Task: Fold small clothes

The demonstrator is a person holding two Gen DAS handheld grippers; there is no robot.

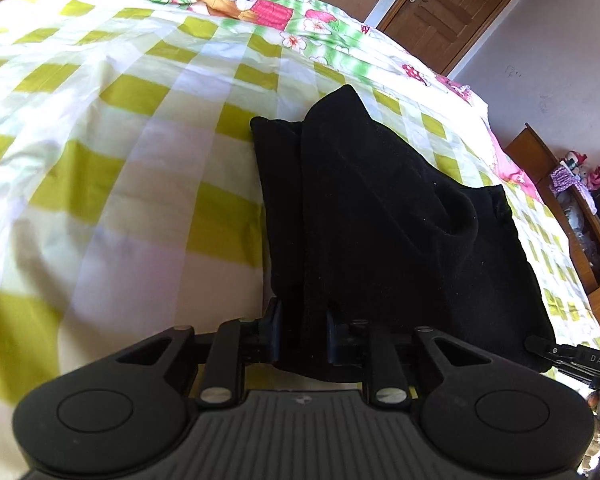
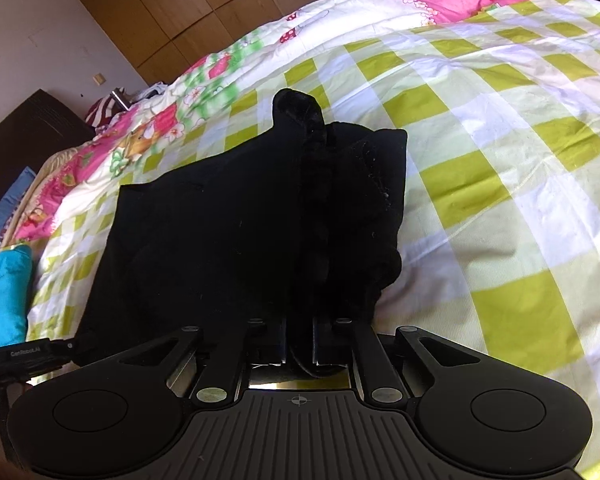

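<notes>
we pinch the black garment (image 1: 380, 208) at its near edge, left gripper (image 1: 303, 336) and right gripper (image 2: 299, 340) both clamped on cloth, ready to fold it toward 12 o'clock across the checked bedspread (image 1: 120, 128)

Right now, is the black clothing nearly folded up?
Partly. The black garment already lies doubled in layers on the checked bedspread. The left hand-held gripper and right hand-held gripper each pinch its near edge. Carrying that edge over and flattening it remain.

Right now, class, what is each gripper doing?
Left gripper: shut on the black garment.
Right gripper: shut on the same black garment.
</notes>
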